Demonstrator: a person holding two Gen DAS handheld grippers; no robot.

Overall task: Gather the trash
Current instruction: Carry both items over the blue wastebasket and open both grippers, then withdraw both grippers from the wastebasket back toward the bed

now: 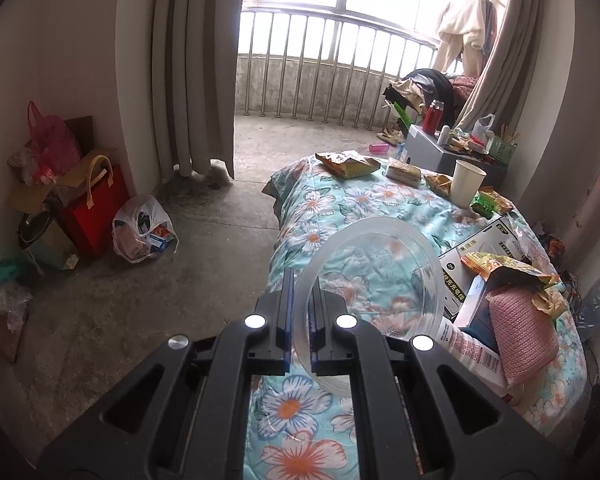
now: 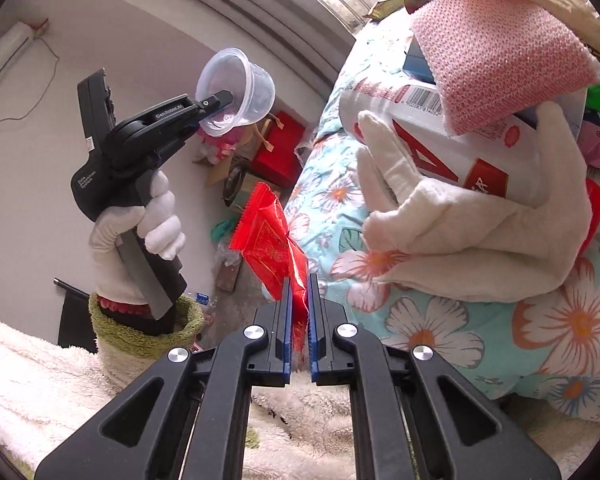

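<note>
My left gripper is shut on the rim of a clear plastic cup and holds it above the floral-covered table. The right wrist view shows that same gripper raised at the left with the cup tilted in its jaws. My right gripper is shut on a red snack wrapper, held in the air beside the table's edge. Several snack wrappers and a paper cup lie at the table's far end.
A pink sponge, boxes and a white bottle crowd the table's right side. A white cloth glove lies on the table. Bags and a red tote stand on the floor by the left wall.
</note>
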